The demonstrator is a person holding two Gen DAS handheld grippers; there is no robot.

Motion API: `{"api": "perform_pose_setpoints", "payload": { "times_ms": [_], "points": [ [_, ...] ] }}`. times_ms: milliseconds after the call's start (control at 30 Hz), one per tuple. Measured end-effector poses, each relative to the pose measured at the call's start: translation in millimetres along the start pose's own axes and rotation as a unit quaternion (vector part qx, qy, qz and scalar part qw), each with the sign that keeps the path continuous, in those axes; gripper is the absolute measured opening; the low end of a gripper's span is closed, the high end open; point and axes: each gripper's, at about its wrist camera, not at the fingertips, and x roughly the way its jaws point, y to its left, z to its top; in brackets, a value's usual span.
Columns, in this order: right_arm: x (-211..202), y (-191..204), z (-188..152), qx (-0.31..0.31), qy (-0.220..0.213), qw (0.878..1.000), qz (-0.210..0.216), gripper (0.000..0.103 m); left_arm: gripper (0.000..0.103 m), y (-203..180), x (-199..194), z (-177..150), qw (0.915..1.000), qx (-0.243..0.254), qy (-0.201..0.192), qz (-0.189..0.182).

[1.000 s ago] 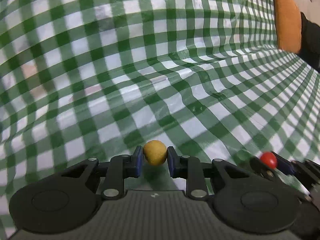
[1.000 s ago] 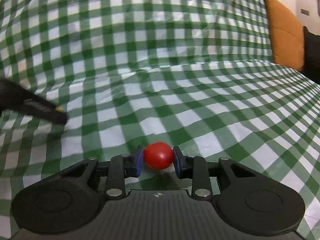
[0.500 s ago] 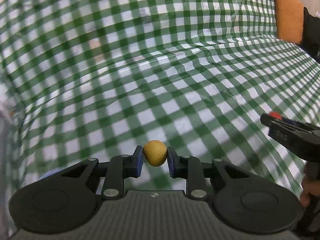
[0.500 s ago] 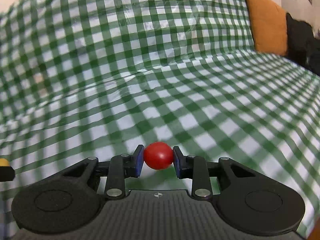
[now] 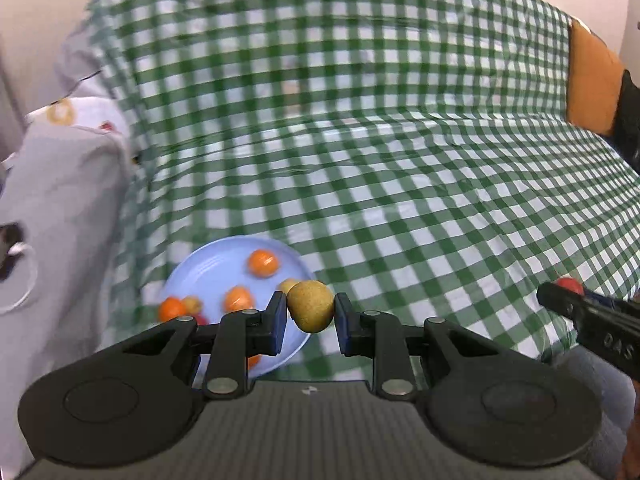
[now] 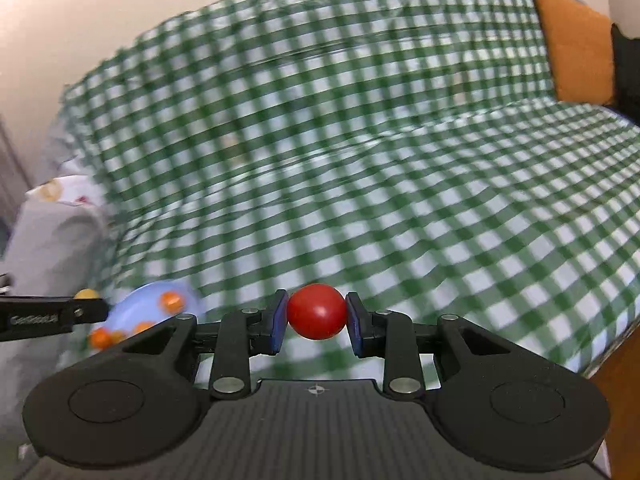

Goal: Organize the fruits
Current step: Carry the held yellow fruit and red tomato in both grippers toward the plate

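Note:
My left gripper [image 5: 311,312] is shut on a small round yellow fruit [image 5: 311,306], held just above the right rim of a light blue plate [image 5: 208,276]. Several small orange and yellow fruits [image 5: 263,263] lie on that plate. My right gripper [image 6: 317,316] is shut on a red cherry tomato [image 6: 317,311]. In the right wrist view the plate [image 6: 140,300] sits low at the left, and the left gripper's finger [image 6: 52,314] reaches in with the yellow fruit [image 6: 87,294]. In the left wrist view the right gripper's finger [image 5: 592,320] and the tomato [image 5: 570,283] show at the right.
A green and white checked cloth [image 5: 380,160] covers the sofa seat and back. A grey patterned cushion [image 5: 60,200] stands left of the plate. An orange cushion [image 6: 576,48] and a dark one [image 6: 626,68] lie at the far right. The sofa's front edge [image 6: 608,356] drops off at lower right.
Both grippers have swept left and risen, each keeping its fruit. The blue plate with fruits and the grey cushion have come into view at the left.

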Motion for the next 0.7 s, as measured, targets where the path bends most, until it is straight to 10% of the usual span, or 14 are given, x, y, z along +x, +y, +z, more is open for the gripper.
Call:
{"api": "perform_pose_setpoints", "payload": {
  "times_ms": [700],
  "points": [
    [-95.6, 93.4, -48.9, -0.122, -0.012, 0.987, 0.106, 0.032, 0.028, 71.0, -94.7, -67.9, 0.9955, -0.080, -0.033, 0.039]
  ]
}}
